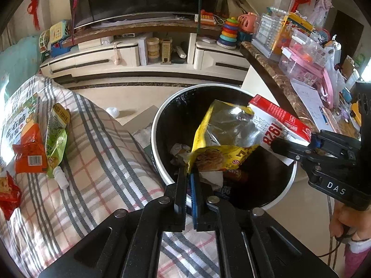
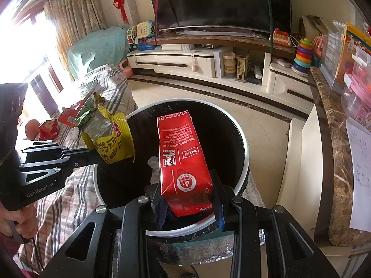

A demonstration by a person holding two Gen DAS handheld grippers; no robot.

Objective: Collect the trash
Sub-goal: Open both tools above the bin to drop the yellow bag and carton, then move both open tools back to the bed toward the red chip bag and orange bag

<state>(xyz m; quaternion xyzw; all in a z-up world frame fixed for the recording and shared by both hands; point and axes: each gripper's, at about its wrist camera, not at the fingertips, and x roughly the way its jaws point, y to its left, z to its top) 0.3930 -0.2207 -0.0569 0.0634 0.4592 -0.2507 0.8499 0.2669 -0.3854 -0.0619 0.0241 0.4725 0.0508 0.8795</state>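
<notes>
A round black trash bin with a white rim [image 1: 160, 115] [image 2: 245, 148] stands on the floor beside the bed and holds several scraps. My left gripper [image 1: 189, 176] is shut on a yellow foil snack bag [image 1: 222, 134] [image 2: 111, 139], held over the bin's mouth. My right gripper [image 2: 187, 199] [image 1: 289, 148] is shut on a red and white milk carton [image 2: 183, 157] [image 1: 278, 120], also over the bin. More wrappers lie on the checked bedcover: an orange packet [image 1: 30, 153], a green pouch [image 1: 55, 136] and a red wrapper [image 1: 8, 192].
The bed with the checked cover [image 1: 97, 162] is left of the bin. A marble-topped counter [image 2: 334, 139] crowded with toys and boxes runs along the right. A TV stand [image 1: 143, 53] and TV are at the back. A white ball [image 1: 113, 112] lies on the tiled floor.
</notes>
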